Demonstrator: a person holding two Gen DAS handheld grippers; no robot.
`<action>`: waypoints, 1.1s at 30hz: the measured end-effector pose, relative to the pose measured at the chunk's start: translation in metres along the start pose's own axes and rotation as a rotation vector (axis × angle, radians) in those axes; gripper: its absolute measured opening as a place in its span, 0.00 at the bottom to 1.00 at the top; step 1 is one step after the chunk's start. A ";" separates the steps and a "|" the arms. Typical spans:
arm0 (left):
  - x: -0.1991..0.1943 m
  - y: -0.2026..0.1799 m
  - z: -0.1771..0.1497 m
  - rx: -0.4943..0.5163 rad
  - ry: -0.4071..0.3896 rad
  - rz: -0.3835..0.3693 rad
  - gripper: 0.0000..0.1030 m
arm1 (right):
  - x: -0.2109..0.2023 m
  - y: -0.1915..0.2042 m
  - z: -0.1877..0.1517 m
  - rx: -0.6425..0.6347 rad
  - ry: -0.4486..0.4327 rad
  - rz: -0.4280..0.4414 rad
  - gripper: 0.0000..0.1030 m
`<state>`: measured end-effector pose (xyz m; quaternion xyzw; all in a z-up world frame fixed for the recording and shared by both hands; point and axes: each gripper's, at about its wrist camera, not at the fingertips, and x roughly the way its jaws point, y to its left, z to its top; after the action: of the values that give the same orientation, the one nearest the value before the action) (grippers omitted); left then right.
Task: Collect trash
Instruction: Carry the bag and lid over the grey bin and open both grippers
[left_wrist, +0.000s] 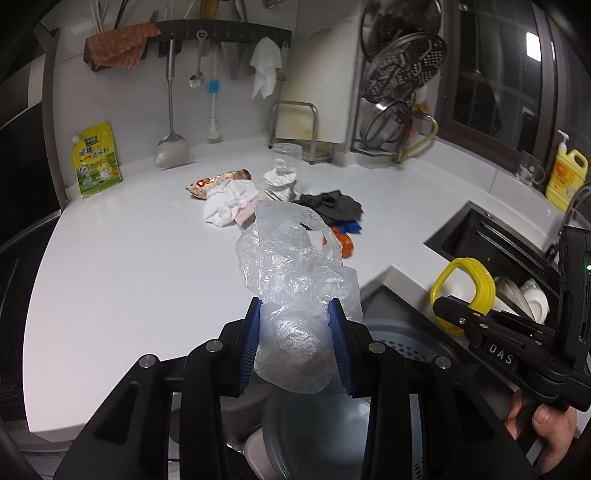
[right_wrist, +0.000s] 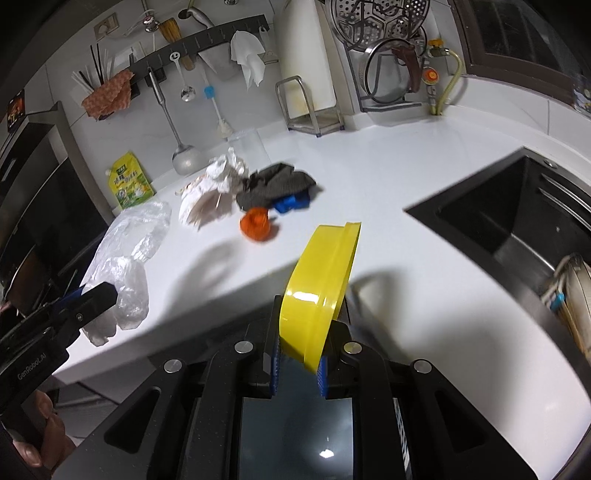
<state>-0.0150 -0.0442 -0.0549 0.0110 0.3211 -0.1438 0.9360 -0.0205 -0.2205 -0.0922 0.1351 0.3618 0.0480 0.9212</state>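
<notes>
My left gripper is shut on a crumpled clear plastic bag, which stands up between the blue pads above the counter's front edge. In the right wrist view that bag hangs from the left gripper at the left. My right gripper is shut on the rim of a yellow plastic lid, tilted on edge. The lid also shows at the right of the left wrist view. On the white counter lie white crumpled paper, a dark rag, an orange piece and a snack wrapper.
A dark sink with dishes is sunk into the counter at the right. A yellow soap bottle, a green pouch, a clear jar and a rack of lids stand along the wall. Below the counter edge sits a grey perforated basket.
</notes>
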 end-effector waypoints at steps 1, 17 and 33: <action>-0.002 -0.004 -0.004 0.006 0.004 -0.009 0.35 | -0.002 0.000 -0.005 0.000 0.005 -0.001 0.14; -0.006 -0.024 -0.051 0.071 0.095 -0.036 0.35 | -0.024 0.002 -0.053 -0.026 0.069 -0.006 0.14; 0.003 -0.031 -0.067 0.062 0.165 -0.072 0.35 | -0.025 0.002 -0.072 -0.021 0.114 0.007 0.14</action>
<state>-0.0617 -0.0665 -0.1078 0.0404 0.3927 -0.1861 0.8997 -0.0882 -0.2079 -0.1257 0.1235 0.4126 0.0625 0.9003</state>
